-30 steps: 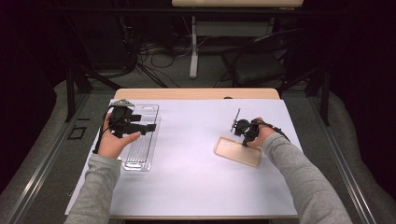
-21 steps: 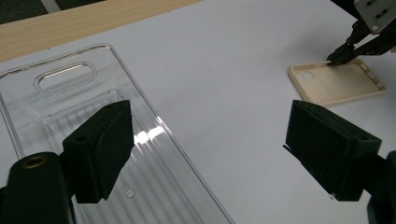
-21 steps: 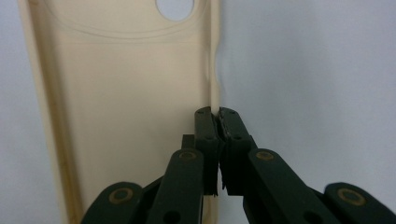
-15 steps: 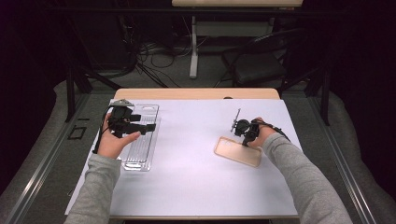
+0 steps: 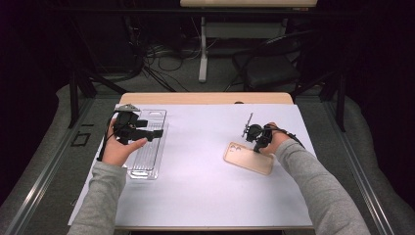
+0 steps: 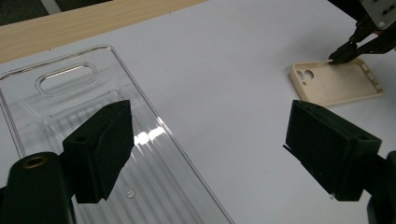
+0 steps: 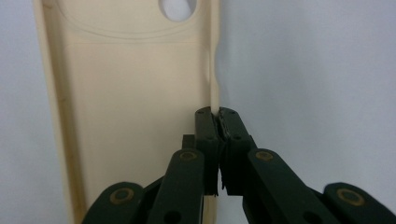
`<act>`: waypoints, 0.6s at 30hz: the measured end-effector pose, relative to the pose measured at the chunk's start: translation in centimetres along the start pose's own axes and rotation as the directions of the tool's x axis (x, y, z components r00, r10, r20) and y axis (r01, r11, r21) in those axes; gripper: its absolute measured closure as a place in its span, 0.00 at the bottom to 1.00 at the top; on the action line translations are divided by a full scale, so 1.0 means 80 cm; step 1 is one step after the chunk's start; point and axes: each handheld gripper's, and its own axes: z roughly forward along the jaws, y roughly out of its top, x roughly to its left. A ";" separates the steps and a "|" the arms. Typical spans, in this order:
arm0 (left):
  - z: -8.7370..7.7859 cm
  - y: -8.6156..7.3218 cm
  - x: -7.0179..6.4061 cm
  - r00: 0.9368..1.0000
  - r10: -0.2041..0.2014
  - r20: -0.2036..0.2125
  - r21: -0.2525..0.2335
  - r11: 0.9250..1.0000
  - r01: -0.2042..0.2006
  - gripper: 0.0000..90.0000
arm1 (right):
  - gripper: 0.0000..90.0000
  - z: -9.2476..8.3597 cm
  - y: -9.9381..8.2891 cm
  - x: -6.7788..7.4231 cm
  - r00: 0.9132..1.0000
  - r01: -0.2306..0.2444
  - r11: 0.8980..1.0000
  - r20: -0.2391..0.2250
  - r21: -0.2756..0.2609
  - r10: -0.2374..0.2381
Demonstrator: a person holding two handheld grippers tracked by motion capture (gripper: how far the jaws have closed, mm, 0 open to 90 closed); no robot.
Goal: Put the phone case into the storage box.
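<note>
A: Where is the phone case (image 5: 248, 157) lying?

B: The cream phone case is lying flat, open side up, on the white sheet covering the bench (image 5: 205, 196), well to the right of the clear plastic tray (image 5: 155, 128). Its camera cut-out end is pointing toward the tray.

A: And what is the right gripper (image 5: 256, 143) doing?

B: It is sitting at the case's far long edge. In the right gripper view, its jaws are pinching the thin side wall of the case between them, closed down tight with one pad inside the case and one outside. In the left gripper view the same gripper (image 6: 343, 53) is showing at the case's far rim (image 6: 335, 83).

A: How about the left gripper (image 5: 155, 133)?

B: The person's left hand (image 5: 119, 149) is holding it over the tray, at the tray's end with the slot handle. Its jaws are standing wide apart with nothing between them; in the left gripper view one jaw is hanging over the ribbed tray floor (image 6: 154, 186) and the other over the white sheet to the tray's right.

A: Is the tray holding anything?

B: Nothing is visible inside it. It is lying lengthwise near the sheet's left edge, well apart from the case.
</note>
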 end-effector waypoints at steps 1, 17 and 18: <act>0.000 0.000 0.000 1.000 0.000 0.001 0.000 1.000 0.000 0.17 | 0.97 -0.002 0.000 0.000 1.000 0.000 1.000 0.000 0.010 0.000; 0.000 0.000 -0.001 1.000 -0.003 0.004 -0.003 1.000 0.003 0.17 | 0.97 -0.029 -0.007 0.003 0.998 -0.062 0.996 0.029 -0.063 0.064; 0.000 0.000 -0.001 1.000 -0.002 0.003 -0.003 1.000 0.002 0.17 | 0.98 -0.031 -0.007 0.004 0.997 -0.064 0.996 0.032 -0.063 0.066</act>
